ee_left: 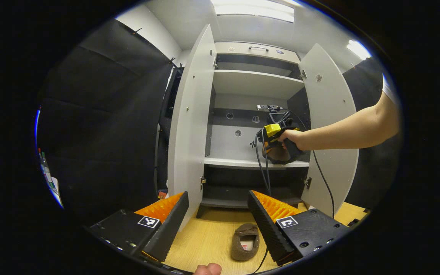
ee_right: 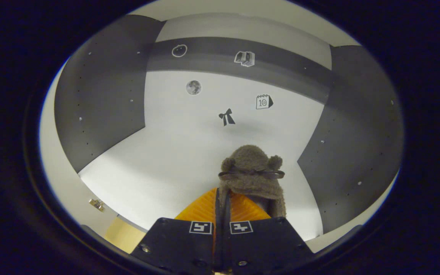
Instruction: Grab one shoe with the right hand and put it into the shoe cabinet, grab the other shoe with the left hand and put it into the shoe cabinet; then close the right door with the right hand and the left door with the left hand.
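Left gripper [ee_left: 215, 223] spread above floor shoe [ee_left: 245, 241] — right gripper [ee_right: 222, 198] pinching second shoe [ee_right: 251, 173] inside cabinet [ee_right: 189, 152].

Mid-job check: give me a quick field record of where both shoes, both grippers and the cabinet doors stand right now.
right gripper: shut on the first shoe, inside the cabinet over the middle shelf
first shoe: brown, fuzzy, pinched at its edge, low over the shelf; contact unclear
left gripper: open, holding nothing, in front of the cabinet
second shoe: on the wooden floor, between the left gripper's fingers in that view
left door: open
right door: open
remaining: release first shoe, grab second, close doors
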